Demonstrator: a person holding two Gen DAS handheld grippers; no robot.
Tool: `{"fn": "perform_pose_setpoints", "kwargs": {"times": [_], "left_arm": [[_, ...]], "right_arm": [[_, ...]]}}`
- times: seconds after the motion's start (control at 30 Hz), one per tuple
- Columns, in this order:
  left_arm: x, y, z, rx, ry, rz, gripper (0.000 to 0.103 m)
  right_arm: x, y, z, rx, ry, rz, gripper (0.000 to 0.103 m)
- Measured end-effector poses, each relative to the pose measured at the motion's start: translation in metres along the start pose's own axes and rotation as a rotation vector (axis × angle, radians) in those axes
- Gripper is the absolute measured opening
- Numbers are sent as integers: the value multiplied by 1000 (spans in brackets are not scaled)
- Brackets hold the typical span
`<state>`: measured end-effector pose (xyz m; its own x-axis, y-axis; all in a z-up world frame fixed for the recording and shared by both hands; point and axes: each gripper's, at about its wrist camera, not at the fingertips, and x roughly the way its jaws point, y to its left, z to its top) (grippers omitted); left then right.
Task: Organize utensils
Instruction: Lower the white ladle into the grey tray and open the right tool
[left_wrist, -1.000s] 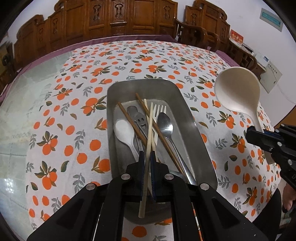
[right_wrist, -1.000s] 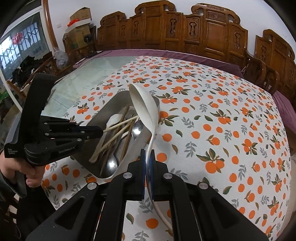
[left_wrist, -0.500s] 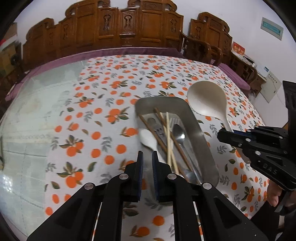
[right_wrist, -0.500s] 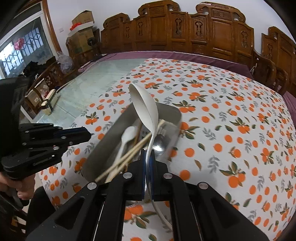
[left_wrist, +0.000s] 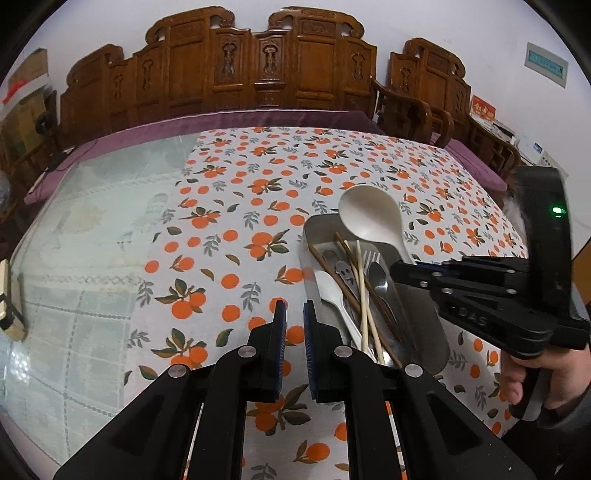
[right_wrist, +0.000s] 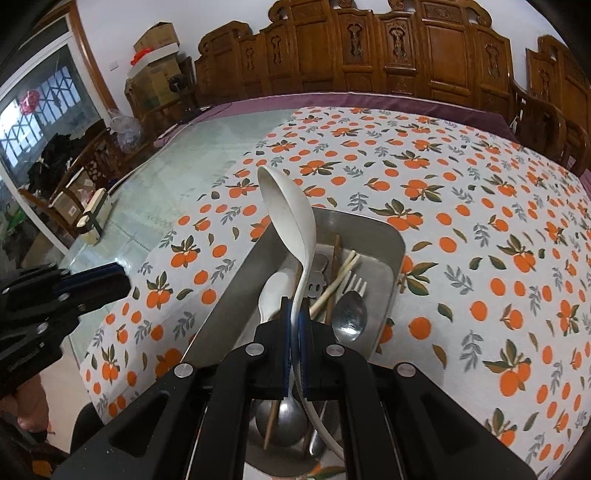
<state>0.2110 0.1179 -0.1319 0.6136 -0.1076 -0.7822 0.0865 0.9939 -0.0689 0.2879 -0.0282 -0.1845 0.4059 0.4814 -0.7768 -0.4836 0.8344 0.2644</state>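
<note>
over tray (right_wrist: 391, 240): ladle (right_wrist: 286, 206) clamped in right tongs (right_wrist: 294, 317)

Your left tongs (left_wrist: 293, 334) hang empty, pads nearly together with a narrow gap and nothing between them, tilted steeply down toward the tabletop. In the right wrist view they enter from the left edge (right_wrist: 122, 277), blue pads (right_wrist: 94, 275) side by side.

Your right tongs (right_wrist: 294, 334) are clamped on the handle of the white ladle (right_wrist: 291, 218), its bowl raised ahead of the fingertips, also pitched steeply down. From the left wrist view they reach in from the right (left_wrist: 397, 267); your right hand (left_wrist: 543, 373) wraps the grip below, fingers curled, a grey sleeve at the wrist.
</note>
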Motion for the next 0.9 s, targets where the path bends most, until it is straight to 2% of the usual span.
{"fn": "perform_pose_setpoints", "kwargs": {"times": [0.27,0.53,0.63,0.9], "left_arm": [[-1,1,-1,-1,0,-1,8],[1,2,-3,-4,4,5,9],[1,2,-3,-4,3,5,9],[0,3,-1,-3,0,7,9]], "right_arm": [[25,-3,0,62,31,1,5],[30,-14,2,215,26,80,6],[31,-11,3,191,22,57,9],[31,-11,0,153,35,48,9]]}}
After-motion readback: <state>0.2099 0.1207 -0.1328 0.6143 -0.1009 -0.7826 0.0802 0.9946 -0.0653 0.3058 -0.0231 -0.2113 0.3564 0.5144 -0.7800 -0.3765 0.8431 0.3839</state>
